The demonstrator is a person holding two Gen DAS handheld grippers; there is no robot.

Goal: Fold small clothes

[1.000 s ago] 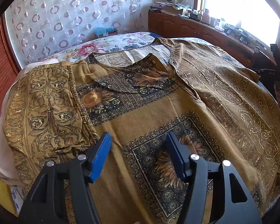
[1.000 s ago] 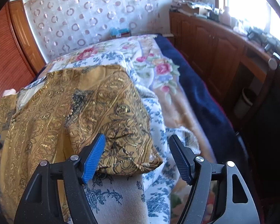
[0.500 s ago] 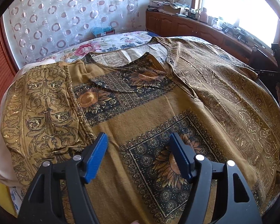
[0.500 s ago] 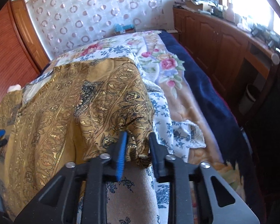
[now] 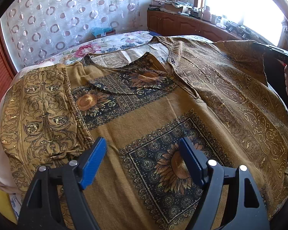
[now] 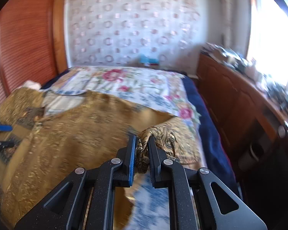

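A mustard-gold printed garment [image 5: 144, 115] with dark sunflower panels lies spread on the bed. Its left sleeve [image 5: 38, 115] lies flat; its right sleeve [image 5: 240, 99] is lifted at the far right. My left gripper [image 5: 143, 153] is open and empty, hovering over the lower front of the garment. My right gripper [image 6: 142, 143] is shut on the bunched end of the right sleeve [image 6: 144, 140] and holds it raised above the bed. The garment body [image 6: 67, 134] stretches away to its left. The right gripper also shows in the left wrist view [image 5: 278, 55].
A floral bedsheet [image 6: 124, 84] covers the bed beyond the garment, with a dark blue blanket [image 6: 211, 134] along its right side. A wooden cabinet [image 6: 240, 99] with clutter runs under the window. A wooden headboard [image 6: 25, 38] stands at the left.
My right gripper closed on the end of the right sleeve and lifted it up and leftward over the garment. My left gripper stayed open and drifted slightly.
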